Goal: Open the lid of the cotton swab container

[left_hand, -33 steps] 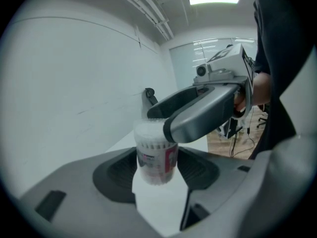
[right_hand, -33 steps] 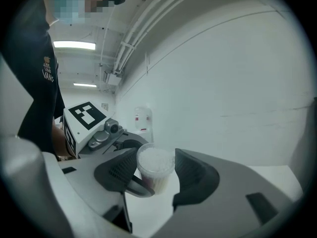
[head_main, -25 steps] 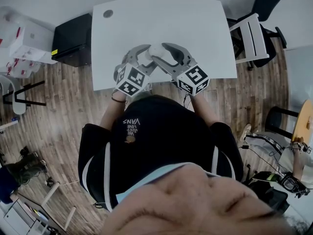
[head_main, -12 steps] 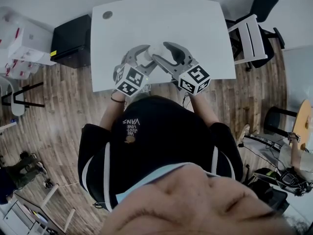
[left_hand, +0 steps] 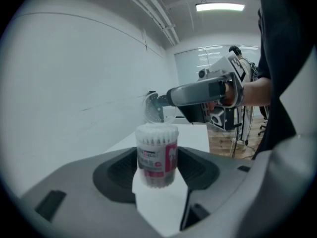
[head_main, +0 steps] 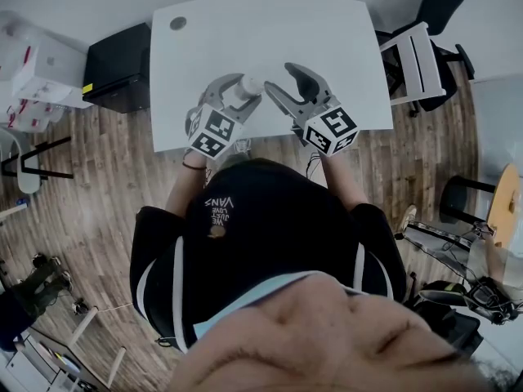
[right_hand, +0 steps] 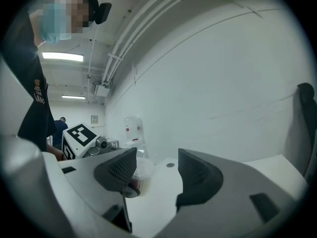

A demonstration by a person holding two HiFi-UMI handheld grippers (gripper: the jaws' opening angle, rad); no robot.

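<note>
Clear plastic walls and a pink-and-white label mark the cotton swab container [left_hand: 157,152], which stands upright between the dark pads of the left gripper [head_main: 242,95]. Both pads press against its sides, so the jaws are pinching it. White swab heads crowd its top, and I cannot tell whether the lid is on. In the head view the container is over the near middle of the white table [head_main: 270,31], close to the person's body. The right gripper [right_hand: 157,170] is just beside it with its jaws spread and nothing between them. Its own view shows the container partly hidden behind the left-hand jaw, off to the side of the gap. In the left gripper view the right gripper reaches in from the right, its tip behind the container. Brown wooden floor [head_main: 106,178] surrounds the table, with a black cabinet [head_main: 122,68] at the table's left end and a chair [head_main: 417,60] at its right.
</note>
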